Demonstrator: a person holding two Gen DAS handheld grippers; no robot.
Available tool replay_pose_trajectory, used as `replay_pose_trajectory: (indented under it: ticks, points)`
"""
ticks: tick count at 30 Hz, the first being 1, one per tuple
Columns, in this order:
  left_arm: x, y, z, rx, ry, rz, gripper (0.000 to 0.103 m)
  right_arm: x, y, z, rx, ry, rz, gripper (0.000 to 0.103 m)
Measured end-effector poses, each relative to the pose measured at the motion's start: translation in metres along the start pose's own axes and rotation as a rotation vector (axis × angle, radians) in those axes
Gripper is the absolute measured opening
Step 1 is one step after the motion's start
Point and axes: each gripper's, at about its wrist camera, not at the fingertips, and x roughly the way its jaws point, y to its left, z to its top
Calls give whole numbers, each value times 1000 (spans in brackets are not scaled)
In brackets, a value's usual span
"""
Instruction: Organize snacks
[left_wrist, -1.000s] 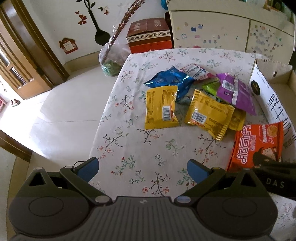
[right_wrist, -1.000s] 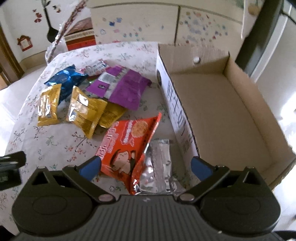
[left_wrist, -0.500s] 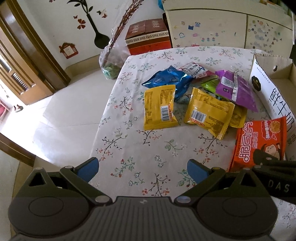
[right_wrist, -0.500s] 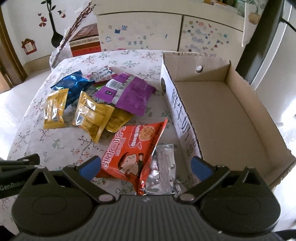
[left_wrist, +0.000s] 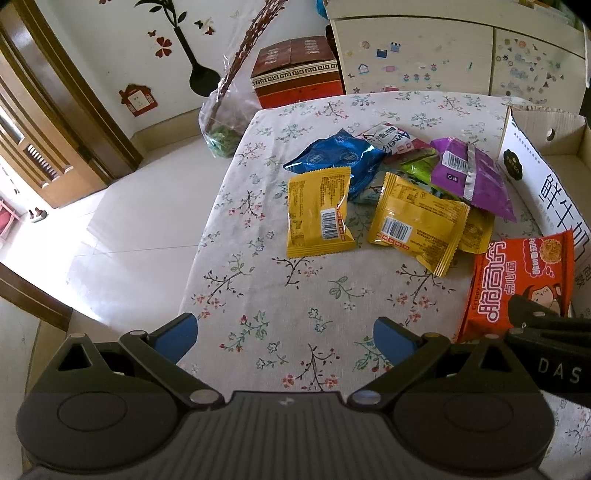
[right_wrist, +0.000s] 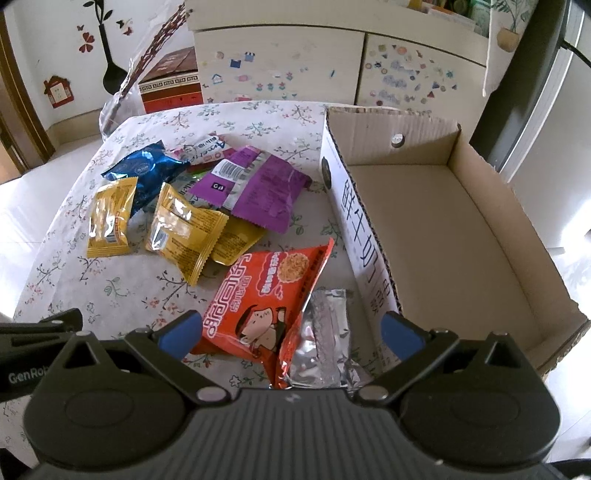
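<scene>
Both jaws stood apart, empty. Right gripper (right_wrist: 290, 332) hovered over the orange noodle packet (right_wrist: 264, 301) beside the empty cardboard box (right_wrist: 443, 236) (slick foil): it could slip or snag the silver pouch (right_wrist: 327, 339).

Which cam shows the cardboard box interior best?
Right wrist: the cardboard box shows its whole bare floor and all four walls. Left wrist catches only its printed side wall and a corner at the frame edge.

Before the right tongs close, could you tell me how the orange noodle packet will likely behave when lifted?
The orange noodle packet is probably light and floppy: its thin film is creased and one edge curls up. Its glossy film may slip. The brittle-looking contents could crush under a hard squeeze.
</scene>
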Motion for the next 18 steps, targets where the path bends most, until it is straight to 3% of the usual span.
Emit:
replay_pose_trajectory:
  ticks: [18]
  points:
    - [2,-3,0,9,8,5,102,1,1,0,-8,1,-12,102]
